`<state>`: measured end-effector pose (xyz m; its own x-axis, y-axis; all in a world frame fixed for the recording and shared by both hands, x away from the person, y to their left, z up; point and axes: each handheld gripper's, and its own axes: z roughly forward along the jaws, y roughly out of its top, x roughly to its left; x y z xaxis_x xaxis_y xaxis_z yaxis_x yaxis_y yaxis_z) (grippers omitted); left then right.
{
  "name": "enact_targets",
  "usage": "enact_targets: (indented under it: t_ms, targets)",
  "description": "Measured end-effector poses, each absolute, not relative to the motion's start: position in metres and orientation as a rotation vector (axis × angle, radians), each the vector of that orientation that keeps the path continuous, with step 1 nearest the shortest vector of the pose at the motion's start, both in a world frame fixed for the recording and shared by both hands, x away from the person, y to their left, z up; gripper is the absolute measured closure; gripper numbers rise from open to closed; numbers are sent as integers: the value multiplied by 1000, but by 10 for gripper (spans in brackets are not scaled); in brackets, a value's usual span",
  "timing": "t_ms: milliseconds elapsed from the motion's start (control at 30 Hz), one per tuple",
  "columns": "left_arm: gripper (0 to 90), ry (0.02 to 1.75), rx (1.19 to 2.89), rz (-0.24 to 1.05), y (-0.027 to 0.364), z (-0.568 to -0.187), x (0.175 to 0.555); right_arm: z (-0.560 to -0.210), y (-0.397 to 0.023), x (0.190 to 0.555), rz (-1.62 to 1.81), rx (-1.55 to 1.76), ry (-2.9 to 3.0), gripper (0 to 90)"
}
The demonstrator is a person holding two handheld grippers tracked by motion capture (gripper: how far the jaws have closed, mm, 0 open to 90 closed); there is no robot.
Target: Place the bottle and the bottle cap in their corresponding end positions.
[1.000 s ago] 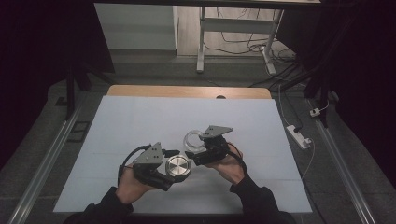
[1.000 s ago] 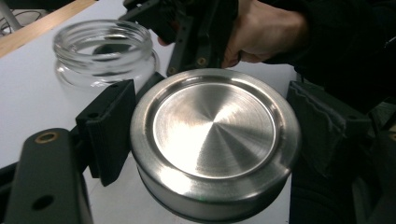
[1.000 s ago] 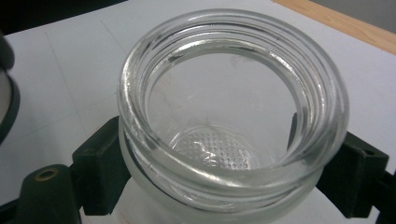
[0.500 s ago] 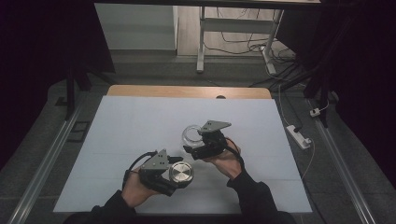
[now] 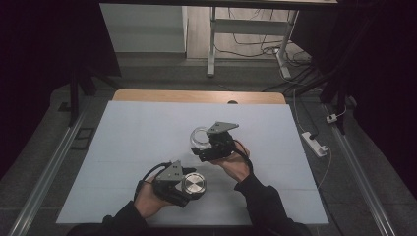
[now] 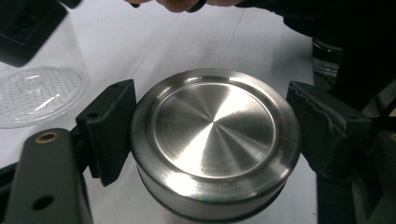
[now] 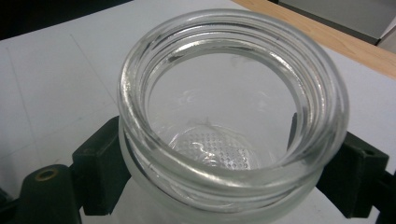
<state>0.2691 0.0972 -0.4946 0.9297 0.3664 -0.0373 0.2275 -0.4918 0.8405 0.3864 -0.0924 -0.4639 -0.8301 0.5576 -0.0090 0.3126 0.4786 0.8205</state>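
A round brushed-metal lid (image 6: 215, 140) sits between the two black jaws of my left gripper (image 6: 212, 123), which is shut on its rim. From above, the lid (image 5: 195, 183) and left gripper (image 5: 192, 188) are near the table's front centre. My right gripper (image 7: 229, 154) is shut on a clear glass jar (image 7: 229, 107) just below its threaded neck, the open mouth tilted toward its camera. In the high view the jar (image 5: 197, 135) and right gripper (image 5: 202, 146) are above and to the right of the lid, a short gap apart. The jar's dimpled base (image 6: 39, 91) shows upper left in the left gripper view.
A pale blue-white sheet (image 5: 147, 132) covers the wooden table (image 5: 162, 96). A white power strip (image 5: 314, 143) and cables lie on the floor off the right edge. A desk frame (image 5: 212, 44) stands behind the table.
The left gripper has drawn the lid toward the table's front, away from the jar. The right gripper has shifted the jar slightly left and farther back, widening the gap between them.
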Motion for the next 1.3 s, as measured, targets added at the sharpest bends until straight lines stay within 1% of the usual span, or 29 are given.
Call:
enact_targets:
  t_ms: [633, 833, 1300]
  targets:
    - [204, 463, 2145, 220, 77, -524, 290, -479, -85, 416, 1202, 798, 2440, 151]
    - [204, 477, 2162, 241, 72, -530, 292, -486, -81, 424, 1176, 811, 2441, 151]
    - [204, 508, 2239, 240, 68, -540, 298, -496, -82, 437, 1139, 840, 2429, 151]
